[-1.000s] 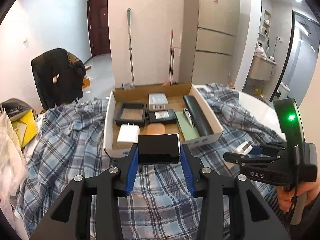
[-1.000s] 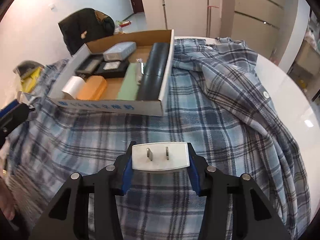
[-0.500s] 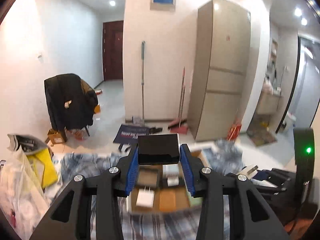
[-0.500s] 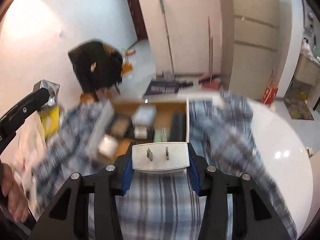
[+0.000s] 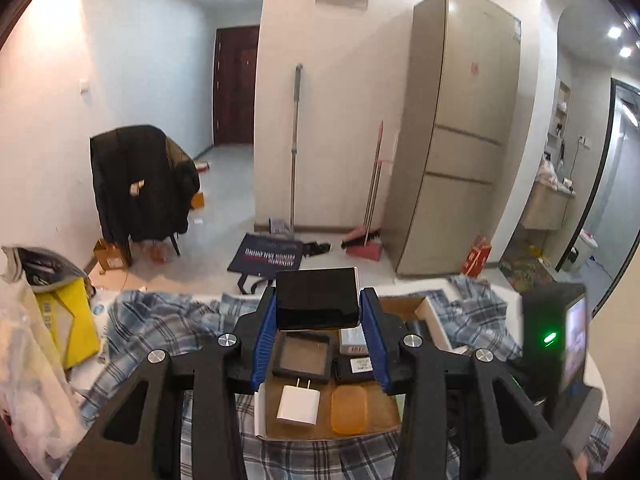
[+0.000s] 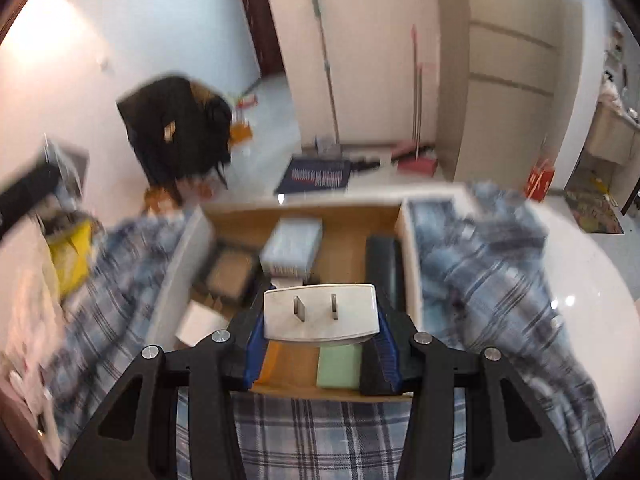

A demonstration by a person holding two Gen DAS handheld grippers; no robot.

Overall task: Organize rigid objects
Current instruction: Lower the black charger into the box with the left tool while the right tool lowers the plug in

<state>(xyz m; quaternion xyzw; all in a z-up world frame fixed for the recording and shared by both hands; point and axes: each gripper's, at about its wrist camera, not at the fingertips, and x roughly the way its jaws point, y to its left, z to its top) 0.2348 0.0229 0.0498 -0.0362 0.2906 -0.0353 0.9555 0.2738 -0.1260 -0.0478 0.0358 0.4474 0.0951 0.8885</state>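
My left gripper (image 5: 318, 316) is shut on a glossy black box (image 5: 317, 298), held above the near end of the cardboard box (image 5: 424, 308). Inside lie a white plug adapter (image 5: 298, 405), an orange bar (image 5: 349, 408), a black frame tray (image 5: 303, 357) and a small dark labelled item (image 5: 358, 367). My right gripper (image 6: 320, 332) is shut on a white two-pin charger (image 6: 320, 312), over the same cardboard box (image 6: 304, 212). Below it show a green block (image 6: 339, 366), a long black case (image 6: 382, 254) and a pale grey box (image 6: 292, 246).
The box rests on a blue plaid shirt (image 5: 160, 332) spread over a white round table (image 6: 580, 280). The right handset with a green light (image 5: 550, 338) stands at the right of the left wrist view. Yellow and white bags (image 5: 60, 320) lie at left. A chair with a black jacket (image 5: 140, 184) stands beyond.
Both grippers rose and moved forward over the cardboard box, each keeping its object. The box now lies under the fingers in both views instead of ahead of them.
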